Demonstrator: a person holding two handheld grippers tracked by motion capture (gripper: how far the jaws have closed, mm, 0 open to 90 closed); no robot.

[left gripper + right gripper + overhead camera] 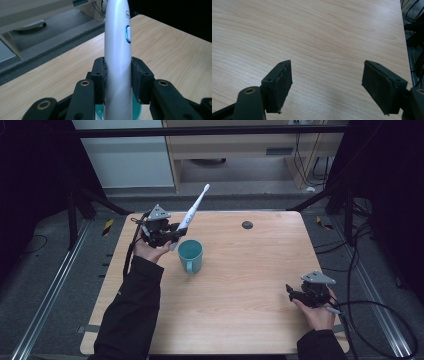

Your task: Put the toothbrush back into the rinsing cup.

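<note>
- The left gripper [170,234], held above the far-left part of the wooden table [250,285], is clamped on the lower body of a white electric toothbrush [192,212], its two pads pressed flat against opposite sides of the handle.
- The toothbrush slants up and away, brush head high over the table's far edge and butt end low beside the teal mug [190,255]; the tilt suggests the handle is being lined up with the mug's mouth.
- In the left gripper view the toothbrush [117,55] rises straight between the jaws, its power button turned to one side, and a patch of teal from the mug [100,112] shows under the butt end. The grip sits low on the body, likely so the long upper end stays free and the base can go in first.
- The mug stands upright on the table, just beside the left gripper, handle turned toward the person, open and apparently empty.
- The right gripper [300,292] rests low near the table's near-right corner, well apart from mug and toothbrush, out of the way.
- Its jaws stand wide apart in the right gripper view, with bare table [317,37] between the two pads [280,82] and nothing held.
</note>
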